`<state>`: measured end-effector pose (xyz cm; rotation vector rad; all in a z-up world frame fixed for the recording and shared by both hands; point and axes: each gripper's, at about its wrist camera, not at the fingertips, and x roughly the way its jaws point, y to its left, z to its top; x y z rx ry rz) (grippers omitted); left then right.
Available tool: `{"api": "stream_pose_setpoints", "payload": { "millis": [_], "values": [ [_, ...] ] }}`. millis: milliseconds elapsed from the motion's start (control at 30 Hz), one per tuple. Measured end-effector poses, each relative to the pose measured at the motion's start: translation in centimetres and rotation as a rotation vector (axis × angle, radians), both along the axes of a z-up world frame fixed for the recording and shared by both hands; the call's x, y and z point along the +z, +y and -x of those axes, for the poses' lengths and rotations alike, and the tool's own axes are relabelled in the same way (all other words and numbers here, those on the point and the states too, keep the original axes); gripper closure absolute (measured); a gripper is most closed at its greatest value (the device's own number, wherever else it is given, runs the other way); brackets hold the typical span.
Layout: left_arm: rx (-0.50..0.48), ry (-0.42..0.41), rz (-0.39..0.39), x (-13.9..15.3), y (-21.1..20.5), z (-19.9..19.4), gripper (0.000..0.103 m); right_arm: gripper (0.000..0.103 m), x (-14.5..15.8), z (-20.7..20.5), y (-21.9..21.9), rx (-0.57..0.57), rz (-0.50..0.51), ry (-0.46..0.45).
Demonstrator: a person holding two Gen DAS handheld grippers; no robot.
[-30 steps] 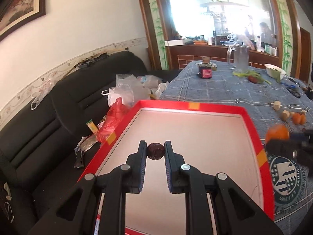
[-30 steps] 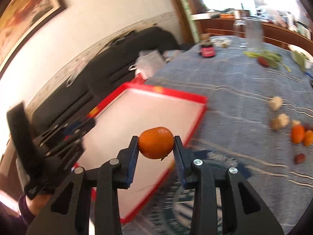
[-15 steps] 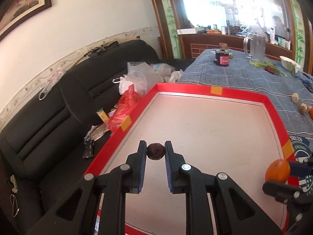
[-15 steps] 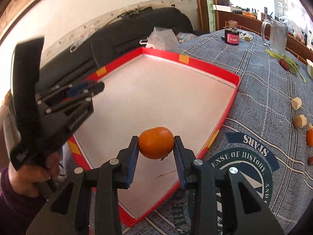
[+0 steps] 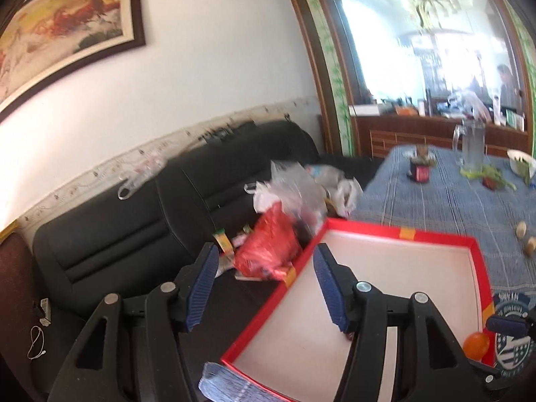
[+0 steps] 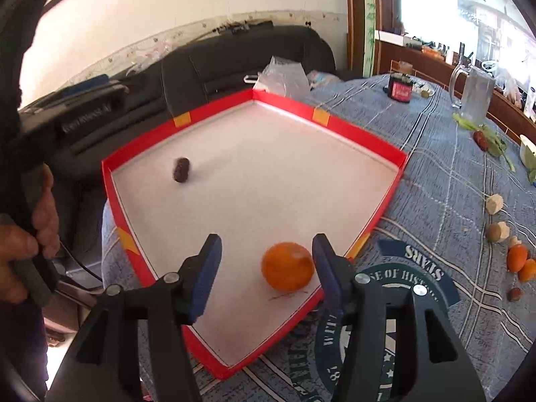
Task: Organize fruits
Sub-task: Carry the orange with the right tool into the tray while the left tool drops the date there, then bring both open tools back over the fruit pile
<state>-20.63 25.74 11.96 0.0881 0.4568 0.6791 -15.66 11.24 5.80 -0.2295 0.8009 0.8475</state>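
Red tray (image 6: 360,134), on tabletop (image 6: 452,181): orange (image 6: 287,266) at lower centre of right view; dark fruit (image 6: 181,169) at left. Right hand-held gripper (image 6: 266,268): jaws opening, orange between, unpressed. Left hand-held gripper (image 5: 264,288): jaws opening, nothing between.

Left gripper (image 5: 263,288): black plastic frame, blue ribbed pads, silver screws.
Right gripper (image 6: 264,276): same black frame, blue pads, silver screws.
Sleeve (image 6: 20,328): dark.

Orange (image 6: 287,266) and date (image 6: 181,169) in tray (image 6: 365,134), tray on table (image 6: 435,154), sofa (image 6: 234,57) behind
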Motion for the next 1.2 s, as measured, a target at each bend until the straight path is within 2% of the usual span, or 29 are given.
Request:
{"api": "stream_pose_setpoints", "payload": {
  "millis": [200, 367, 433, 567, 733, 900, 1067, 1200],
  "values": [
    [0.004, -0.04, -0.02, 1.5, -0.3, 0.8, 0.043, 0.045, 0.8, -0.1, -1.1, -0.023, -0.033, -0.007],
    [-0.015, -0.032, -0.019, 1.5, -1.1, 0.4, 0.041, 0.045, 1.2, -0.4, -2.3, -0.046, -0.059, -0.003],
    [-0.042, -0.023, -0.003, 1.3, -1.6, -0.1, 0.033, 0.045, 1.4, -0.5, -2.9, -0.058, -0.065, -0.005],
    [-0.161, 0.025, 0.052, 0.3, -3.8, -1.7, 0.03, 0.045, 1.5, -1.5, -5.7, -0.112, -0.081, -0.003],
    [-0.339, 0.112, 0.105, -1.4, -8.3, -4.4, 0.03, 0.045, 1.3, -3.4, -11.8, -0.253, -0.092, 0.013],
    [-0.491, 0.185, 0.101, -2.4, -13.7, -6.7, 0.026, 0.044, 0.5, -4.9, -19.7, -0.434, -0.088, 0.048],
    [-0.585, 0.233, 0.106, -3.3, -17.4, -7.8, 0.025, 0.044, -0.2, -6.2, -26.6, -0.579, -0.048, 0.085],
    [-0.628, 0.268, 0.116, -3.8, -19.2, -8.4, 0.025, 0.045, 0.5, -7.7, -28.9, -0.613, -0.07, 0.113]
  ]
}}
